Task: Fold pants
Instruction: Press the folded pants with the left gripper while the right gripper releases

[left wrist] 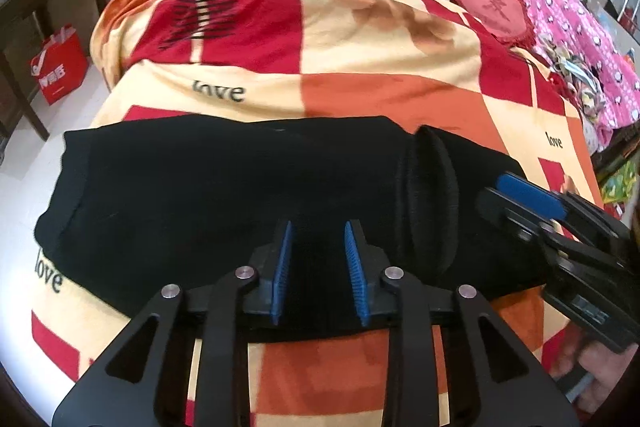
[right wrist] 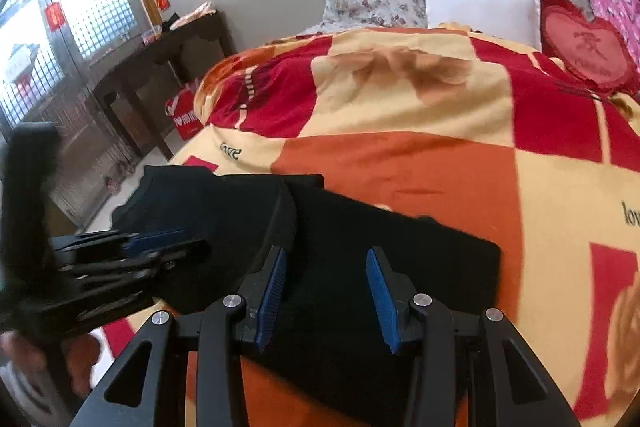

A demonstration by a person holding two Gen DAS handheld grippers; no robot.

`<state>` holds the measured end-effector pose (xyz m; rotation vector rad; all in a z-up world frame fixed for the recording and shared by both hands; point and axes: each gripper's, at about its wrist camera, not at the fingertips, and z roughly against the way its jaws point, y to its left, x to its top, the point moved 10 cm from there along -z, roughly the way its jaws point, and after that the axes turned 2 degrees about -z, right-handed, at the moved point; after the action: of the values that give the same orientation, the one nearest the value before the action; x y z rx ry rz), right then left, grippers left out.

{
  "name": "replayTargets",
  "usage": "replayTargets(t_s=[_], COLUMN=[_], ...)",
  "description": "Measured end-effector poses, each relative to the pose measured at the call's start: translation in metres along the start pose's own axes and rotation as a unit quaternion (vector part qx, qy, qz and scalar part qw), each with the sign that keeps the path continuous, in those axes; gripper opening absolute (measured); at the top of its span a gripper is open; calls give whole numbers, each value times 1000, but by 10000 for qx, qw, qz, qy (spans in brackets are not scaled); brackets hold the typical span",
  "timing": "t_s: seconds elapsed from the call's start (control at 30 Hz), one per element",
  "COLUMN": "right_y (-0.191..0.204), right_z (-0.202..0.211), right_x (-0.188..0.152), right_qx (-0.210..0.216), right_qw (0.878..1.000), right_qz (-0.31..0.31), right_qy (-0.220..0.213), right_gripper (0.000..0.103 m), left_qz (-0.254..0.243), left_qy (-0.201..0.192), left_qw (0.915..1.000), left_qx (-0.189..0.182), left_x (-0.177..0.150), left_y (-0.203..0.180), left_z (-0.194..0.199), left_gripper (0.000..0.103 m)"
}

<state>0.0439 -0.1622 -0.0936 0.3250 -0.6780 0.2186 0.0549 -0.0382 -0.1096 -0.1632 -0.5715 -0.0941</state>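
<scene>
At the bottom of each wrist view, the left gripper point(left wrist: 318, 269) and right gripper point(right wrist: 326, 297) hover with blue-padded jaws partly open and empty over the folded black fabric pants point(left wrist: 224, 187), lying mid-frame on the red, orange and cream checked blanket point(left wrist: 360, 67).

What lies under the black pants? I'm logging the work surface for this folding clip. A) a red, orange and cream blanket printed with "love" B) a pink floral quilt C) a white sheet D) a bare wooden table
A: the black pants lie flat on the checked blanket printed with "love".
</scene>
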Motion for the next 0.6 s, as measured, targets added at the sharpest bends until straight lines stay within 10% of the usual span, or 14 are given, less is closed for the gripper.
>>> replayTargets(t_s=[0.6], right_y=[25], right_z=[-36], right_x=[-1], right_qx=[-146], right_qw=[9989], right_qz=[337], right_qy=[284], right_gripper=[43], left_qz=[602], left_qy=[-114], left_qw=[9978], left_qx=[240], left_x=[-9], left_y=[58], left_z=[16], left_gripper=[27])
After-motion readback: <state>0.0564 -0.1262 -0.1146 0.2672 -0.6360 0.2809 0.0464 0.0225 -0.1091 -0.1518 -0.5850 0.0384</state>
